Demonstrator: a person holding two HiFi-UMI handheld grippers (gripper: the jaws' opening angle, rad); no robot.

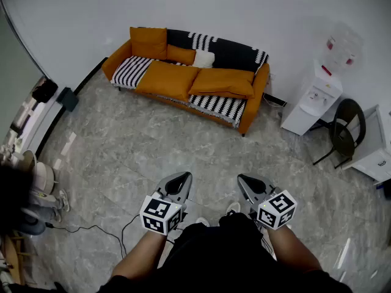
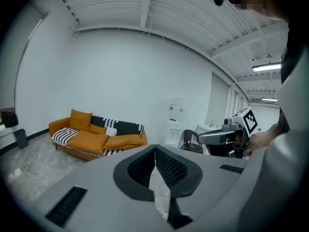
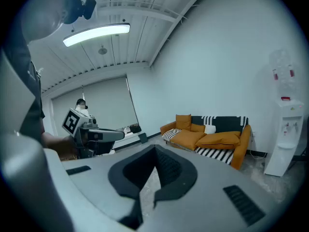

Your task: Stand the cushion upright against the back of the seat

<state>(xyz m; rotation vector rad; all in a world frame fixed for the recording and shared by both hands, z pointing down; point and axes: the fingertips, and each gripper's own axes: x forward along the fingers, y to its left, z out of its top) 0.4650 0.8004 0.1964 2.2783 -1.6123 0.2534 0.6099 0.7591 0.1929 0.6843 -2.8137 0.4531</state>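
An orange sofa (image 1: 259,93) with a black-and-white striped throw stands against the far wall. Two large orange cushions lie flat on its seat, one at the middle (image 1: 167,79) and one to the right (image 1: 222,82). Another orange cushion (image 1: 148,42) stands upright at the sofa's left end, beside a smaller orange one (image 1: 181,54) and a small white pillow (image 1: 204,58). My left gripper (image 1: 184,177) and right gripper (image 1: 242,180) are held side by side over the floor, far short of the sofa, both shut and empty. The sofa (image 2: 62,123) (image 3: 244,138) appears distant in both gripper views.
A white water dispenser (image 1: 311,96) and a dark chair (image 1: 346,129) stand right of the sofa, with a white cabinet (image 1: 376,154) beyond. A black box (image 1: 68,98) and cluttered shelving (image 1: 30,163) line the left wall. A cable (image 1: 98,228) trails across the marble floor.
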